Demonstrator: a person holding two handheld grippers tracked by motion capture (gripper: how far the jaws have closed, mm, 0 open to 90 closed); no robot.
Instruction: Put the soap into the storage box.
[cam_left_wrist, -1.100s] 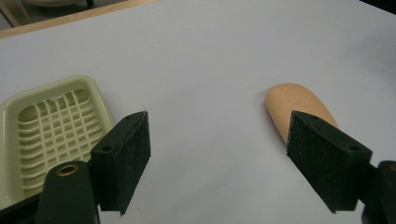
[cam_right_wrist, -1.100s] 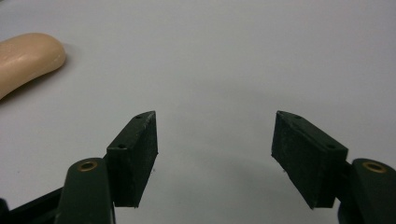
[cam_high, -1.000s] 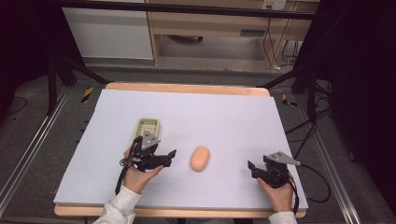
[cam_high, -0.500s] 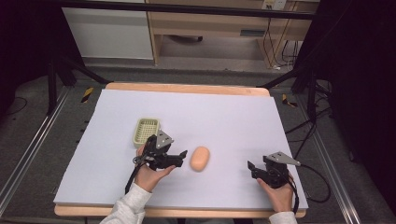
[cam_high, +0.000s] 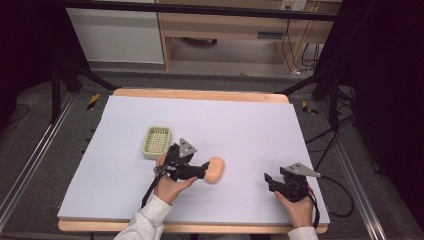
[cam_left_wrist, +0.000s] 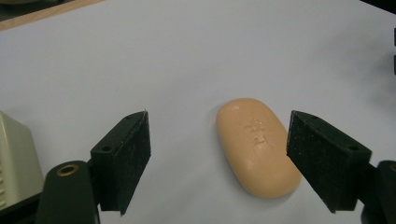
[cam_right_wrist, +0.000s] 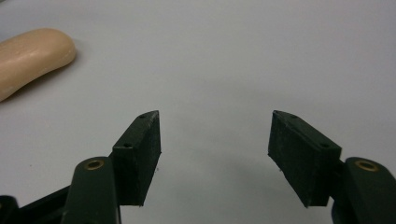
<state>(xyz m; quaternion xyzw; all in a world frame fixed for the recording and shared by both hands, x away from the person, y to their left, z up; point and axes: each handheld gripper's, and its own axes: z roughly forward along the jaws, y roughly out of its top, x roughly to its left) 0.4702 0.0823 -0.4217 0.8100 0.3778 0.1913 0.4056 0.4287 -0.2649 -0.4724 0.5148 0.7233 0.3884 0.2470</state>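
So the peach-coloured oval soap bar (cam_high: 215, 169) is lying flat on the pale lilac table cover (cam_high: 240, 125), a bit left of centre and toward the person's side. The left gripper (cam_high: 204, 170) is right up on it, jaws spread wide with the bar sitting between them, closer to one pad, and neither pad actually pressing on it as far as I can tell from the left gripper view. Just behind that hand there's a small pale green slotted plastic tray (cam_high: 156, 141), near but clear of the soap. The right gripper (cam_high: 268, 180) hangs well apart near the front right corner, its jaws apart with nothing but bare cover between them, and they've just been closing in a bit. Loads of free surface toward the far wooden table edge (cam_high: 200, 94) and across the whole right half.
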